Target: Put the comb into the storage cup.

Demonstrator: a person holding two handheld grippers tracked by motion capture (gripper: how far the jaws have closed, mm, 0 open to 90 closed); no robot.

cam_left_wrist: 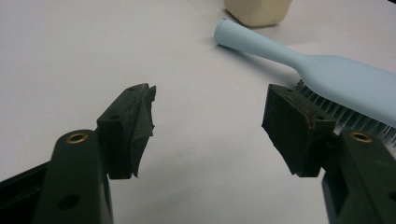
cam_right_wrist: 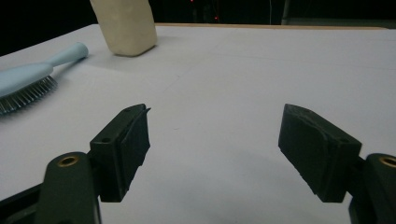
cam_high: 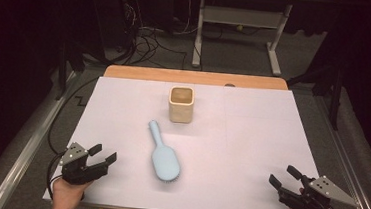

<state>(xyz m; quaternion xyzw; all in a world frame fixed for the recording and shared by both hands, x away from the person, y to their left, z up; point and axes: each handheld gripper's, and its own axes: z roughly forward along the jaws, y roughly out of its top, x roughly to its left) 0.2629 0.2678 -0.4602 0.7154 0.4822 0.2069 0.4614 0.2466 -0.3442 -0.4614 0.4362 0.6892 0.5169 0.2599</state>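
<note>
Worktop [cam_high: 261, 140]: a wide white sheet covers it from the near edge almost to the far edge, where a strip of bare wood shows; the hairbrush and the cup stand on it around the middle, and a gripper sits at each near corner.
Hairbrush [cam_high: 163, 155]: pale blue, lying bristles down a little left of the worktop's centre, its oval head toward the near side and its handle pointing far and slightly left. It touches neither gripper. In the left gripper view [cam_left_wrist: 336, 77] it runs across the upper right, its dark bristles just behind the right-hand jaw; in the right gripper view [cam_right_wrist: 28, 79] it lies at the left edge.
Cup [cam_high: 181, 104]: cream, square with rounded corners, upright and open at the top, just beyond the handle's tip and slightly to its right, apart from it.
Left gripper [cam_high: 100, 158]: held in a hand at the near left corner, pointing right and slightly far toward the brush head, near it but apart. Its jaws stand wide with bare white sheet between them [cam_left_wrist: 208, 126].
Right gripper [cam_high: 283, 178]: held in a hand at the near right corner, pointing left, well apart from the hairbrush. Its jaws are spread wide, gripping nothing [cam_right_wrist: 215, 140].
</note>
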